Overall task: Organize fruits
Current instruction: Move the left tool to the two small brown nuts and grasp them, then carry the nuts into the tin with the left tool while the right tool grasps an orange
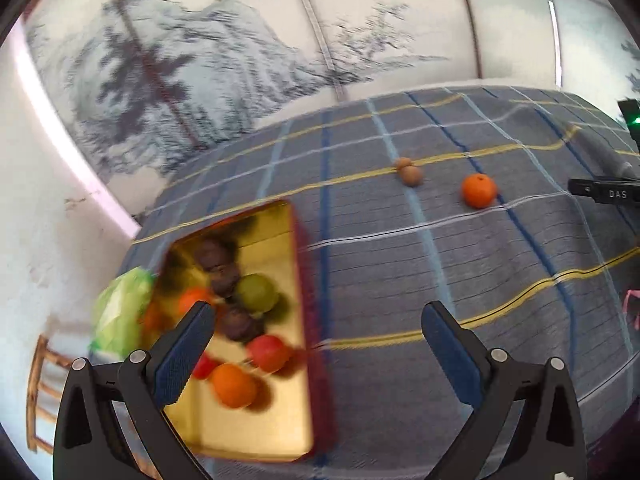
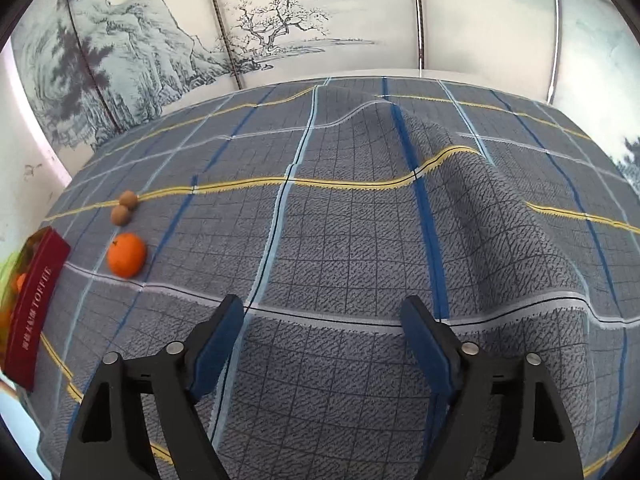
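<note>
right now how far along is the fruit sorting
Mostly done: the tin already holds several fruits. Nothing in hand; the left gripper and right gripper are both open and empty. Left on the cloth: one orange and two small brown fruits.

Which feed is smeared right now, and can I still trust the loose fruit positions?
Left wrist view: motion blur smears the gold-lined tin and its fruit; the round orange mandarin remains readable. Right wrist view: sharp, mandarin and two small brown fruits crisp, fisheye bending the edges.
</note>
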Demonstrator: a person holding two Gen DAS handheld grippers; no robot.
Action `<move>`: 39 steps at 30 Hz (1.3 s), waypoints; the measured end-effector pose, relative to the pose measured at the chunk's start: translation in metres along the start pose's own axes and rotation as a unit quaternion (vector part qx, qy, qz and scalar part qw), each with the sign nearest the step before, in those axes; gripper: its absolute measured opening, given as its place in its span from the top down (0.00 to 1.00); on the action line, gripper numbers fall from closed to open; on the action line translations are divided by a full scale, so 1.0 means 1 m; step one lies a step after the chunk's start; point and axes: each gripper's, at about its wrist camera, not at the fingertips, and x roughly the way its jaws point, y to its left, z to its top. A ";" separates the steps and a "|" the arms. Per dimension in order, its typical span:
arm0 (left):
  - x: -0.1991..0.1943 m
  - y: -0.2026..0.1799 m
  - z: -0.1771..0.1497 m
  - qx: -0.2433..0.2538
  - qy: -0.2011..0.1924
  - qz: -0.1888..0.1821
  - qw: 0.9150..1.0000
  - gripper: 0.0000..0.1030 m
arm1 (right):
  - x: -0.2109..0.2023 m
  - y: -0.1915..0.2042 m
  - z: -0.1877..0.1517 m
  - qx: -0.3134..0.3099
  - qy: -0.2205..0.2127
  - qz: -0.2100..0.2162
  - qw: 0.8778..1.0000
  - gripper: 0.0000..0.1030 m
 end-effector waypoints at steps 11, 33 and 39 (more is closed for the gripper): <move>0.060 -0.034 0.075 0.005 0.024 -0.071 0.997 0.01 | -0.002 0.002 -0.001 0.004 0.000 0.024 1.000 0.07; 0.182 -0.051 0.130 -0.079 0.104 -0.093 0.987 0.78 | -0.002 -0.002 -0.001 0.014 -0.002 0.051 0.999 0.01; 0.148 -0.045 0.110 -0.115 0.098 -0.120 0.981 0.78 | -0.002 -0.003 -0.001 0.016 -0.003 0.055 0.998 0.01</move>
